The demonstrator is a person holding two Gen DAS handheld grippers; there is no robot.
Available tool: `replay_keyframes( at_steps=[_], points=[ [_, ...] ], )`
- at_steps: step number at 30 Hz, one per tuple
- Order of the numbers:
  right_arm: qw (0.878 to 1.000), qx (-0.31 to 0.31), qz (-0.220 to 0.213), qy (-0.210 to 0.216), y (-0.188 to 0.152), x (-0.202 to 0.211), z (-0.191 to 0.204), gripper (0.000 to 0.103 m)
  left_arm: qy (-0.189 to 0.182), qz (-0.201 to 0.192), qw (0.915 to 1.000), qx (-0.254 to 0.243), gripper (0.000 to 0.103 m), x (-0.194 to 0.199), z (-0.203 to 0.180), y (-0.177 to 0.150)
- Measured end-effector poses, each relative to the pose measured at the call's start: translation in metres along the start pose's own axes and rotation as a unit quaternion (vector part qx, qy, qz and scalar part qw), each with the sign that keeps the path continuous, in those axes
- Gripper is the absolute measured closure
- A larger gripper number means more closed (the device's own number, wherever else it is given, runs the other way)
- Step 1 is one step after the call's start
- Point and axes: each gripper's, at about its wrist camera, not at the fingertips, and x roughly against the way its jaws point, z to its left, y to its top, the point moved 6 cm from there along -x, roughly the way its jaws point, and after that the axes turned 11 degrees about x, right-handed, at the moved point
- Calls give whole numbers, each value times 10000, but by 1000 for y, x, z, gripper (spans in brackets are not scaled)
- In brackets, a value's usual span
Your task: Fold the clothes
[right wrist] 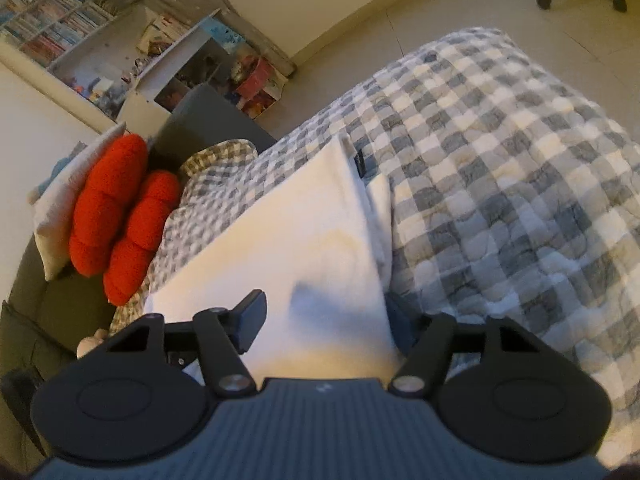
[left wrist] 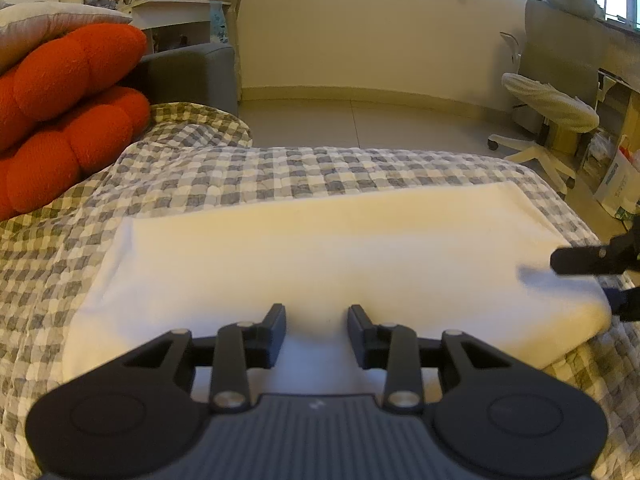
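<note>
A white garment [left wrist: 320, 256] lies folded into a long rectangle on a grey-and-white checked quilt [left wrist: 280, 176]. My left gripper [left wrist: 317, 320] hovers open over the garment's near edge, with nothing between its fingers. At the right end of the garment my right gripper [left wrist: 600, 280] is open too, one finger above the cloth and the other low at its edge. The right wrist view looks along the garment [right wrist: 300, 232], which runs away between the spread fingers of the right gripper [right wrist: 326, 316]. Its right finger [right wrist: 402, 322] is partly hidden beside the cloth's edge.
Red bubble cushions [left wrist: 68, 120] and a pale pillow [left wrist: 48, 24] are stacked at the left by a grey sofa arm [left wrist: 192, 72]. A white office chair [left wrist: 552, 112] and boxes [left wrist: 616, 176] stand on the tiled floor to the right. Bookshelves [right wrist: 80, 28] line the far wall.
</note>
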Motion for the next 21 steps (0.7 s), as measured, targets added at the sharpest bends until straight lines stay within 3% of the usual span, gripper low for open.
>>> replay_keyframes(
  at_steps=[10,15,21],
  points=[
    [9988,64,-360,316,9,2,14,36,2,27,10000,-6,68,-1,0,1],
    [9999,50,-87,0,5,-7,9,36,-4,29,10000,-20,68,-1,1,1],
    [10000,4,-9,-47,2,-7,5,37,-13,36,10000,-14,68,-1,1,1]
  ],
)
